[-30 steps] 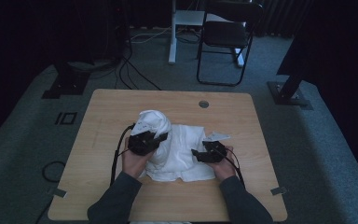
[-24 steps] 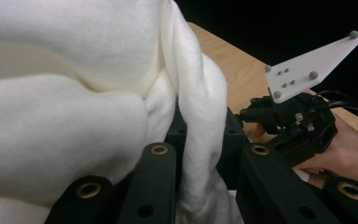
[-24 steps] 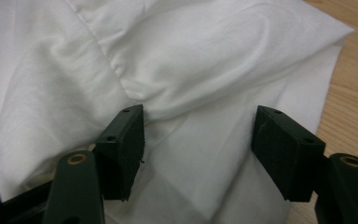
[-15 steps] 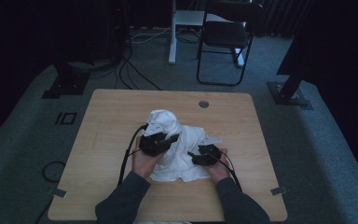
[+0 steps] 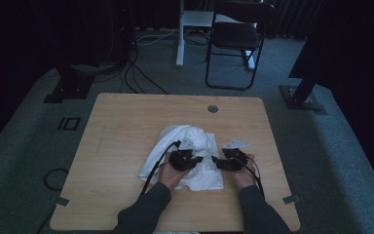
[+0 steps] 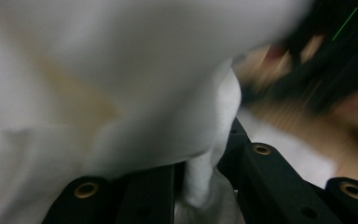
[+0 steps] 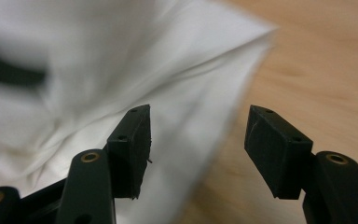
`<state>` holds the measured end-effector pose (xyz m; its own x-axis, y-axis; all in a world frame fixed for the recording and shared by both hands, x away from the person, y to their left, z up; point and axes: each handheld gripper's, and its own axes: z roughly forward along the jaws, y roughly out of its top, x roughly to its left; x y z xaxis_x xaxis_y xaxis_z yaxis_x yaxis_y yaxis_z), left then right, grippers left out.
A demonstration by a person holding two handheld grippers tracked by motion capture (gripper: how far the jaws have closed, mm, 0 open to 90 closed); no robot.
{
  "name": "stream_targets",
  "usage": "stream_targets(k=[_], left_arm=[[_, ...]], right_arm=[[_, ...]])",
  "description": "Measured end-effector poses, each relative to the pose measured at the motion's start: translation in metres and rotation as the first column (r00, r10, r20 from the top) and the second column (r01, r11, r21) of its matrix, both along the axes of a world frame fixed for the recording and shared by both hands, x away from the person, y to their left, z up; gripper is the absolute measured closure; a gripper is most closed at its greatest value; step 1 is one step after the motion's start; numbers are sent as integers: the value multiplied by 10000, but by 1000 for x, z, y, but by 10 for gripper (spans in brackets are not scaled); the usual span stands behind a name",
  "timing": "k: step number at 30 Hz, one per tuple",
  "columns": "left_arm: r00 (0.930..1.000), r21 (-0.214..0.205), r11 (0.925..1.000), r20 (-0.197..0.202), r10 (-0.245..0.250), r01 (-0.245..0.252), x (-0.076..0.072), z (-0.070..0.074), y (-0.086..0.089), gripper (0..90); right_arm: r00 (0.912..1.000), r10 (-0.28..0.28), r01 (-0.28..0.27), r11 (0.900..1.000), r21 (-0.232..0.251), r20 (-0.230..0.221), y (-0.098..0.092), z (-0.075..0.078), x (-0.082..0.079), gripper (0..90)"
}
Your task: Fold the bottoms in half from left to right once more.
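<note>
A crumpled white cloth (image 5: 195,139) lies on the middle of the wooden table (image 5: 126,126). My left gripper (image 5: 199,159) points right over its near part. In the left gripper view it (image 6: 200,172) is shut on a fold of the cloth (image 6: 144,93), which drapes over the jaws. My right gripper (image 5: 214,160) faces it from the right, a short gap apart. In the right gripper view its jaws (image 7: 198,135) stand open above the cloth's edge (image 7: 121,70) and bare wood (image 7: 317,56). They have just been closing a little, and nothing is pressed between them.
A round cable hole (image 5: 213,108) sits near the table's far edge. Beyond the table stand a black chair (image 5: 236,36) and a white post (image 5: 179,34). Cables (image 5: 141,73) run on the carpet, and black stand bases (image 5: 302,95) (image 5: 70,87) flank the table.
My left gripper has carried its fold of cloth right and down toward the near edge, which has flattened the heap. The right gripper has shifted slightly right.
</note>
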<state>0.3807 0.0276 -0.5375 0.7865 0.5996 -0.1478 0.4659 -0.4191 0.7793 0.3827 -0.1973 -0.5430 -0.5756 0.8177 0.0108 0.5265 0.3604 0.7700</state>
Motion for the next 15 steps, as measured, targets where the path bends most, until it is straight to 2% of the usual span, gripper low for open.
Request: stream_targets(k=[3, 6, 8, 10, 11, 13, 14, 15], left_arm=[[9999, -32, 9999, -86, 118, -118, 1, -2, -2, 799], [9998, -91, 9999, -174, 97, -99, 1, -1, -1, 788], [9997, -147, 9998, -212, 104, -107, 1, 0, -1, 773], [9997, -186, 9998, -211, 98, -102, 0, 2, -1, 759], [9997, -209, 9998, -224, 54, -59, 0, 3, -1, 748], [9995, -371, 9993, -303, 19, -30, -2, 7, 0, 688], [9996, -459, 9989, -281, 13, -26, -4, 11, 2, 646], [9997, -574, 9983, -248, 34, -48, -7, 16, 4, 618]], right_arm=[[9992, -104, 70, 9963, 861, 391, -13, 15, -3, 403], [9939, 298, -449, 9888, 1426, 1065, -9, 33, -6, 400], [9878, 685, -960, 9752, 1996, 1401, -2, 44, -7, 393], [9812, 1172, -1502, 9625, 2260, 1531, 9, 52, -5, 384], [9809, 1298, -1594, 9635, 2152, 1452, 16, 54, -2, 393], [9837, 1422, -1578, 9761, 1492, 1105, 28, 52, 7, 503], [9860, 1385, -1496, 9807, 1261, 927, 32, 49, 13, 638], [9882, 1331, -1413, 9830, 1173, 752, 34, 45, 19, 733]])
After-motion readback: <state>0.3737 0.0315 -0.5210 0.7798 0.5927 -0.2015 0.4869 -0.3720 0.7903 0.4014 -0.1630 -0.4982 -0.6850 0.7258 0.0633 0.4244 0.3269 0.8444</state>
